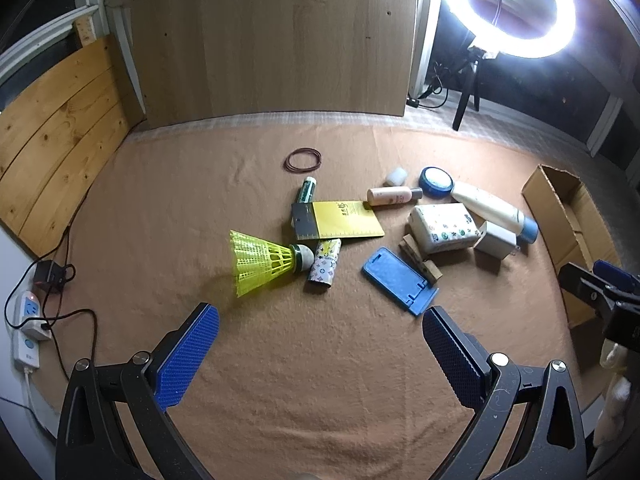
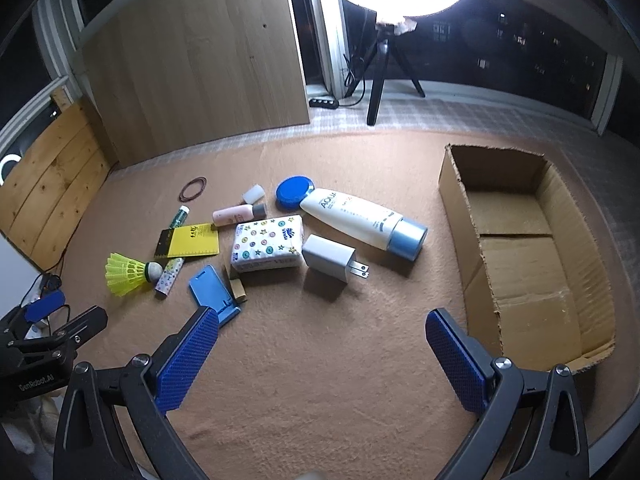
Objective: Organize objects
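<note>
Cardboard box [image 2: 520, 240] sits empty at right, open side up, likely the bin for the clutter on the surface [image 2: 320, 360]: charger [image 2: 326, 258], lotion bottle [image 2: 360, 220], tissue pack [image 2: 266, 242], shuttlecock [image 1: 260, 262]. Left gripper [image 1: 320, 356] and right gripper [image 2: 322, 356] hover spread, holding nothing.

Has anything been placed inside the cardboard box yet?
No. In the right wrist view the cardboard box shows only its bare bottom flaps, and items such as the white charger lie on the cloth outside it.

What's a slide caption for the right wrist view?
Open right gripper hovers over scattered toiletries, white charger ahead, empty cardboard box at right.
</note>
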`<state>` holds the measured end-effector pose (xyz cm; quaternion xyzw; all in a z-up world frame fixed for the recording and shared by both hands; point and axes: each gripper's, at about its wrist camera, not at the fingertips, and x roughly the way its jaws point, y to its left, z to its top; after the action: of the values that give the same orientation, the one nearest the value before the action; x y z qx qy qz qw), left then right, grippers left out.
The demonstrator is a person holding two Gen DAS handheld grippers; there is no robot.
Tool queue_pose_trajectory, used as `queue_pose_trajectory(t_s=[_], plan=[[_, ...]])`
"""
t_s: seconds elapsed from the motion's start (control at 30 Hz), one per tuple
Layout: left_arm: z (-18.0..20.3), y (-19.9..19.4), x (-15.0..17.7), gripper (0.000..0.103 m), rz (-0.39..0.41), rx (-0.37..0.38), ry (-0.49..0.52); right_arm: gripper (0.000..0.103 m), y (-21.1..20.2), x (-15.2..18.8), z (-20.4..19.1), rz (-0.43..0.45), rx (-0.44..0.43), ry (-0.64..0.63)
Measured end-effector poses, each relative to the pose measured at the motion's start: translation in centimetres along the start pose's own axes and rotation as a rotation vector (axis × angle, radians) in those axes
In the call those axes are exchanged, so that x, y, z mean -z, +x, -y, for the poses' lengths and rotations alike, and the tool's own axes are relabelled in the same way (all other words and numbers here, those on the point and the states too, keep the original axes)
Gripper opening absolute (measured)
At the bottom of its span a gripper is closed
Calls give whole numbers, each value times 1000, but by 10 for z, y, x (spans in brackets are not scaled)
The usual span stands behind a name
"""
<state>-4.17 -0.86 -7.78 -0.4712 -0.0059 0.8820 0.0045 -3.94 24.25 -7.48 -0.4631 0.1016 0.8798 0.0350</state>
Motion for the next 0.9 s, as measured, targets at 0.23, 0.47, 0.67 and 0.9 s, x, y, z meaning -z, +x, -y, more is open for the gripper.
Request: queue_pose_trajectory(t_s=[0.23,0.47,0.67,0.9], plan=[[4,14,-16,103,9,8,10,92,18,-5,13,-32,-9,23],[14,38,-47,95,10,22,25,75,32,-26,16,-70,-66,26],[27,66,-69,75,-36,78,19,51,55,-66,7,-98,-115,-29],[45,101,-91,52,-86,147,6,34,109,-92,-2,-235,-185,-27]])
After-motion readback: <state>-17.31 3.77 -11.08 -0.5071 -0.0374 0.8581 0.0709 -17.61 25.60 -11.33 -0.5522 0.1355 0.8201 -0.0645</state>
